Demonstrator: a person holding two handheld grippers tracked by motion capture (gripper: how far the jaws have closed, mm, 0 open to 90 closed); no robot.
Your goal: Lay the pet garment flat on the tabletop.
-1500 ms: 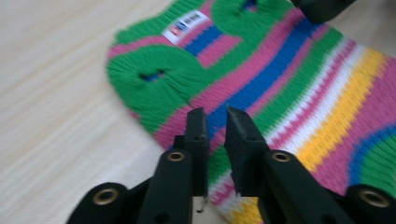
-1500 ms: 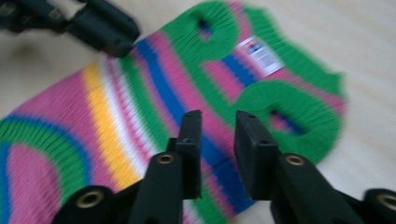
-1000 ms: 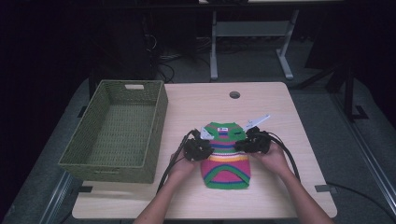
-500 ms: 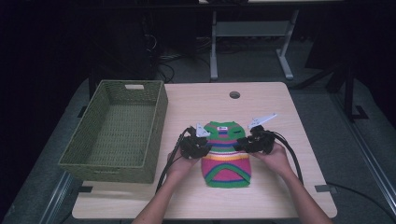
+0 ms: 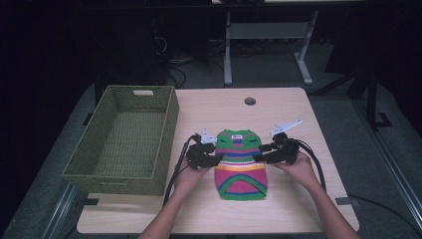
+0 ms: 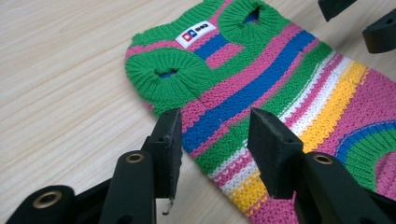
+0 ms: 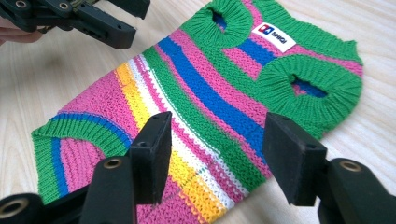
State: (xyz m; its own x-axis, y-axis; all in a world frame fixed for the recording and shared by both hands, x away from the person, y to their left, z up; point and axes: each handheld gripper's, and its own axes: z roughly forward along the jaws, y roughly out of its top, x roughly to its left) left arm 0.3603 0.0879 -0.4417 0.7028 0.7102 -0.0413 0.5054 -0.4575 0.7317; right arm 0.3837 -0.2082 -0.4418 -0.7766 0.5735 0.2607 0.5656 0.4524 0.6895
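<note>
Both grippers edged apart since earlier | left gripper [image 5: 215,158], right gripper [image 5: 260,152]: jaws wide, empty, flanking striped sweater [image 5: 240,162] | advice: pinch edges evenly.

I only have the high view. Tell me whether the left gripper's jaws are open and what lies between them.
Observer: The left gripper is open; its jaws straddle the striped sweater's side edge, over the blue and pink bands.
Operator: Report the right one too.
Observer: The right gripper is also open, jaws spread over the opposite edge, above the yellow, white and green stripes.
Operator: Give me any marking on the garment.
Observer: A small white label with red and blue print sits near the neck edge, between the two green ribbed armholes; the text is too small to read.
</note>
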